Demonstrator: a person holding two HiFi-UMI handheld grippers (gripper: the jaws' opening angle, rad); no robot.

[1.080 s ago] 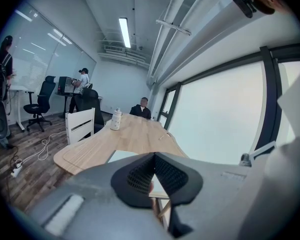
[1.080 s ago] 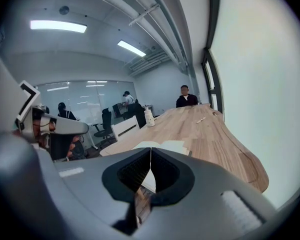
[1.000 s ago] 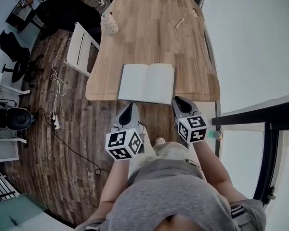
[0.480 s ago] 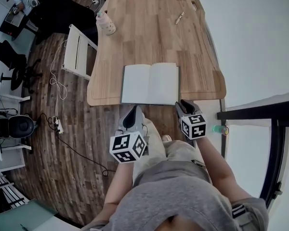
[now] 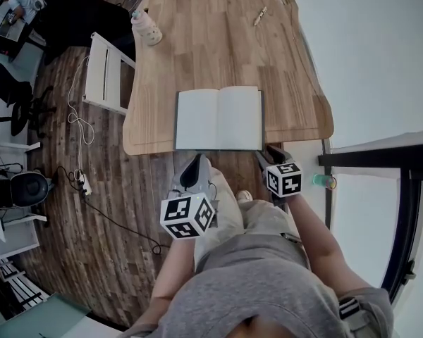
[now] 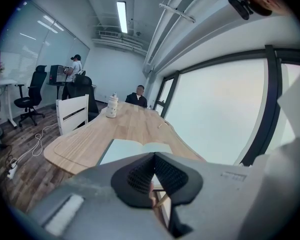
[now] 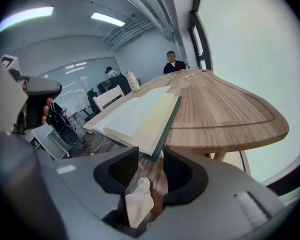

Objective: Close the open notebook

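The open notebook (image 5: 218, 118) lies flat with blank pages at the near edge of the wooden table (image 5: 218, 41). Its near edge overhangs the table a little. My right gripper (image 5: 271, 153) is below the table edge at the notebook's near right corner. In the right gripper view the notebook (image 7: 140, 116) fills the middle. Its dark cover corner sits just ahead of the gap of the right gripper (image 7: 151, 156), whose jaws are opening, with no pad on it. My left gripper (image 5: 194, 169) hangs below the notebook's near left part. In the left gripper view the left gripper (image 6: 154, 155) is shut on nothing.
A pale bottle (image 5: 146, 28) and a pen (image 5: 259, 16) lie farther up the table. A white chair (image 5: 102, 72) stands at the table's left, with cables (image 5: 77, 125) on the wooden floor. A window wall runs along the right. People sit at the far end.
Both grippers have come down, the right one more. The right gripper's jaws have spread apart and now sit at the notebook's near right corner. The notebook has not moved.
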